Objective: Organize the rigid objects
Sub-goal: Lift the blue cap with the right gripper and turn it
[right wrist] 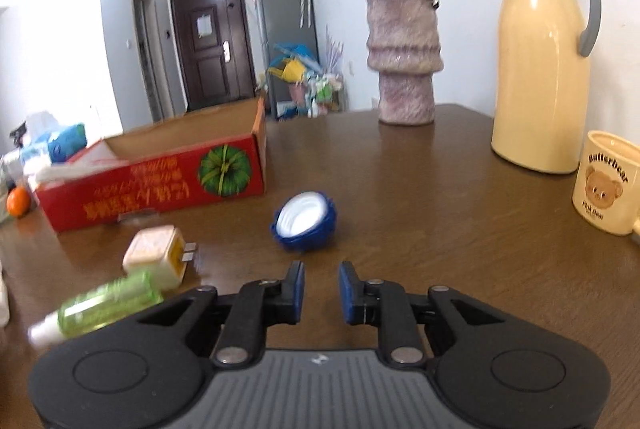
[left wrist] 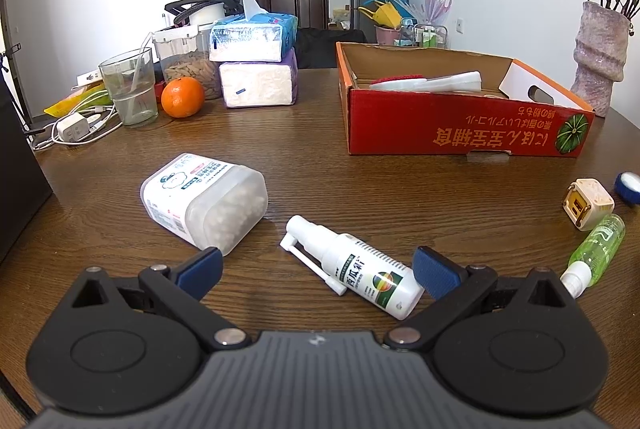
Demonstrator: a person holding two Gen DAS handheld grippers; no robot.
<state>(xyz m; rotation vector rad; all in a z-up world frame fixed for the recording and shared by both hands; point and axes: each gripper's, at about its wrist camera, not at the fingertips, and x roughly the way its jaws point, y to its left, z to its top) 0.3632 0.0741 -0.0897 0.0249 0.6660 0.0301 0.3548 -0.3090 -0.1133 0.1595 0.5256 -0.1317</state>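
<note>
My left gripper [left wrist: 316, 261] is open wide, low over the wooden table [left wrist: 320, 157]. A white spray bottle [left wrist: 360, 269] lies flat between its fingers, base against the right pad [left wrist: 434, 271]. A clear tub of white balls [left wrist: 204, 201] lies on its side just past the left pad. My right gripper [right wrist: 322, 271] shows a narrow gap and holds nothing. A blue and white round cap [right wrist: 304, 221] lies just ahead of it. A cream plug cube [right wrist: 156, 255] and a green spray bottle [right wrist: 108, 305] lie to its left. The red cardboard box [left wrist: 460, 125] holds white items.
Along the back left stand a glass [left wrist: 130, 89], an orange [left wrist: 183, 97], a nut jar [left wrist: 188, 65], tissue packs [left wrist: 258, 69] and a charger with cables [left wrist: 74, 129]. A vase [right wrist: 404, 65], a cream thermos [right wrist: 542, 57] and a bear mug [right wrist: 604, 183] stand at the right.
</note>
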